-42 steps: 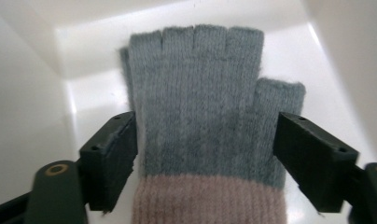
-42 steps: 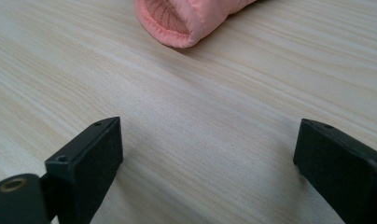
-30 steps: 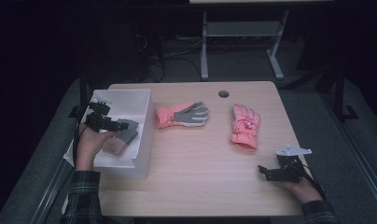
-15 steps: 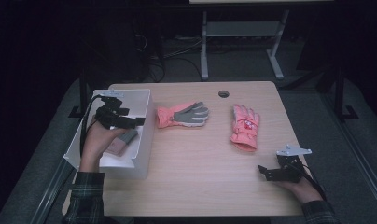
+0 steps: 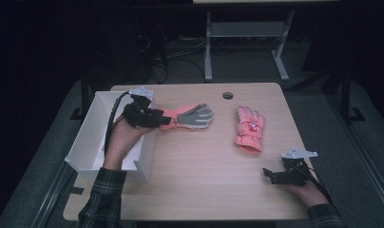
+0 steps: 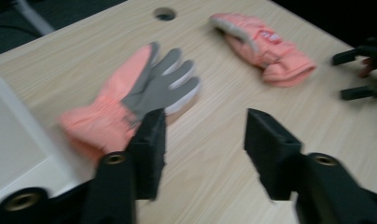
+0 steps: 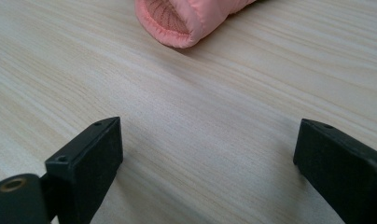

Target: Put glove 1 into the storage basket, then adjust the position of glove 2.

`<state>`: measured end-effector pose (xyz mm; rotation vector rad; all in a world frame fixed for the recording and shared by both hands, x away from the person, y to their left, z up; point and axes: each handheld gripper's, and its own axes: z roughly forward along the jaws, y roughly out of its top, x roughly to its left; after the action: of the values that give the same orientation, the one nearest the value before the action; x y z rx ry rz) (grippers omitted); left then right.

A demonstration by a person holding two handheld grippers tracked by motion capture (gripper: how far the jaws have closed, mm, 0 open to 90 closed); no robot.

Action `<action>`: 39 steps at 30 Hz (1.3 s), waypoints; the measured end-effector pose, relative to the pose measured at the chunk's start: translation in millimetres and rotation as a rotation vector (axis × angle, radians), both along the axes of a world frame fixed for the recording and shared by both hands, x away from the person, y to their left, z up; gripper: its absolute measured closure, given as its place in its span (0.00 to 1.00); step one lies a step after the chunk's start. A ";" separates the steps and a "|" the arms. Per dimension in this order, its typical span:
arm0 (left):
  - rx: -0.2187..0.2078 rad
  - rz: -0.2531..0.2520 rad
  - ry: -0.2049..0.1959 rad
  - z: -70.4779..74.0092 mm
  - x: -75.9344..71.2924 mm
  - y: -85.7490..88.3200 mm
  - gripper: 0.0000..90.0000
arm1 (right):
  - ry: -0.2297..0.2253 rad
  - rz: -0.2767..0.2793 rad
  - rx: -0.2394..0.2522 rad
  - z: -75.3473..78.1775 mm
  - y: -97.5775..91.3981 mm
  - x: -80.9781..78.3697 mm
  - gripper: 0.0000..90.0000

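Your left gripper has just been closing, nothing between its jaws, right by the grey-palmed glove; right gripper gapes wide.

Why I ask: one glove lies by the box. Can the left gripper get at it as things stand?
Probably yes: the left gripper hangs open just short of the grey-palmed glove, bare table between.

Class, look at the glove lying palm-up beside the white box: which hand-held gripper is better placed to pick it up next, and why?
Probably the left hand-held gripper: it hangs just by the palm-up glove, jaws open and empty. The right hand-held gripper sits at the table's near edge, closer to the other glove.
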<state>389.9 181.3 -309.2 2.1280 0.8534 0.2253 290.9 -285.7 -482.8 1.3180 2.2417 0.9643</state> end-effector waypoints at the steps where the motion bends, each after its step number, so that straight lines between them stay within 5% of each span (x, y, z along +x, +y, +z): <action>1: -0.008 0.001 0.001 -0.3 0.2 -5.2 0.67 | 0.000 0.000 0.000 0.0 0.0 0.0 0.08; 9: 0.012 -0.012 0.006 -6.2 6.5 -40.3 0.99 | -0.001 0.000 0.000 0.0 0.0 0.0 0.08; 23: 0.040 0.035 0.014 -38.7 35.9 -81.4 1.00 | 0.000 0.000 0.000 0.0 0.0 0.0 0.08; 39: 0.129 0.194 0.006 -90.0 87.1 -79.6 1.00 | 0.001 0.000 0.000 0.0 0.1 0.0 0.08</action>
<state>477.0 101.7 -399.2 2.1650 1.0754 0.3830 290.9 -285.7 -482.8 1.3189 2.2423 0.9645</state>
